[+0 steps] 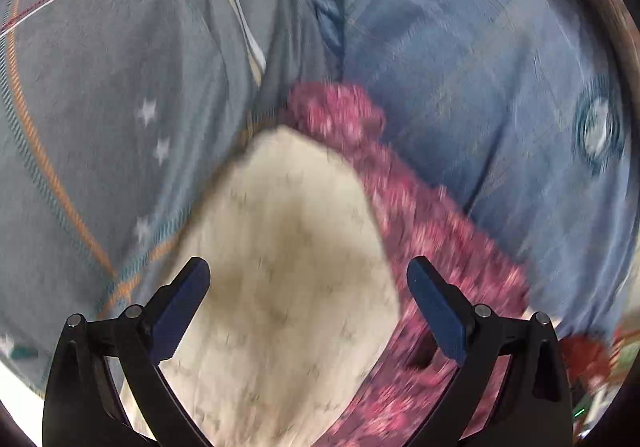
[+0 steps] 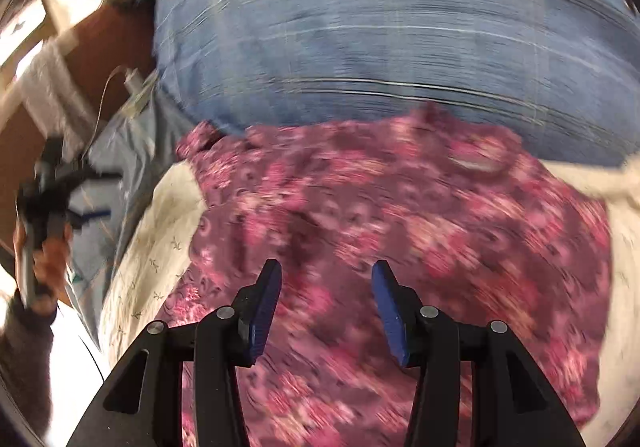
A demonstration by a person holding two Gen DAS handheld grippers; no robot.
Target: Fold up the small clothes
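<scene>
A pink and maroon flowered garment (image 2: 380, 215) lies spread on top of a cream cloth with small star prints (image 2: 156, 259). In the left wrist view the cream cloth (image 1: 288, 247) fills the middle and the flowered garment (image 1: 420, 215) runs along its right edge. My left gripper (image 1: 308, 279) hangs open above the cream cloth with nothing between its fingers. My right gripper (image 2: 326, 279) is open above the flowered garment, and nothing is between its blue pads. At the far left of the right wrist view a hand holds the left gripper (image 2: 72, 203). Both views are blurred by motion.
A blue checked bedsheet (image 2: 380, 47) stretches behind the clothes. A grey-blue blanket with white stars and orange stripes (image 1: 100, 107) lies to the left. A brown wooden bed frame (image 2: 100, 43) and a white cable (image 2: 108, 87) sit at the far left.
</scene>
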